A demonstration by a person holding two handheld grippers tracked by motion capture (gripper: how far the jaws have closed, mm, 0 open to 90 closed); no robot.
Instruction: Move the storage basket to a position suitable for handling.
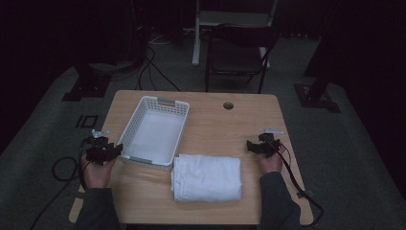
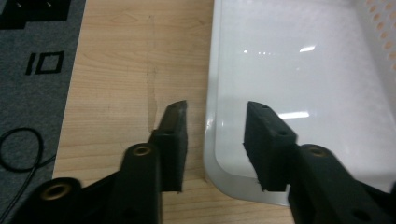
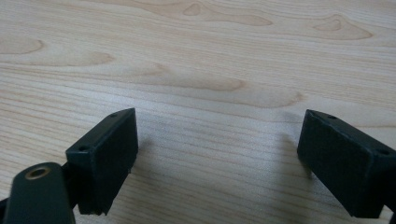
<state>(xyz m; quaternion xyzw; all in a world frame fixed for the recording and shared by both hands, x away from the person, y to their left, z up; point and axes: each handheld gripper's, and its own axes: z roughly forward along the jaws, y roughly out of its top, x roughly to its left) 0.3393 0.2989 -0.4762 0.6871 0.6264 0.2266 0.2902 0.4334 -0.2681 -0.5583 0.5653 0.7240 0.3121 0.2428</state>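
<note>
In the left gripper view, the white basket (image 2: 299,70) is cut off at the top, right and bottom edges. At the lower frame of the high view, both forearms are cropped, and the surface (image 1: 210,120) is partly hidden beneath the folded towel (image 1: 207,177)

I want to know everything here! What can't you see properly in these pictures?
- High view: the room behind the wooden table is too dark.
- Left gripper view: the white plastic basket is cut off by the picture's edges.
- High view: inside the folded white towel, its own layers hide it.

A dim lab: rig stands (image 1: 86,84), floor cables (image 1: 153,67), lone table (image 1: 268,120).
</note>
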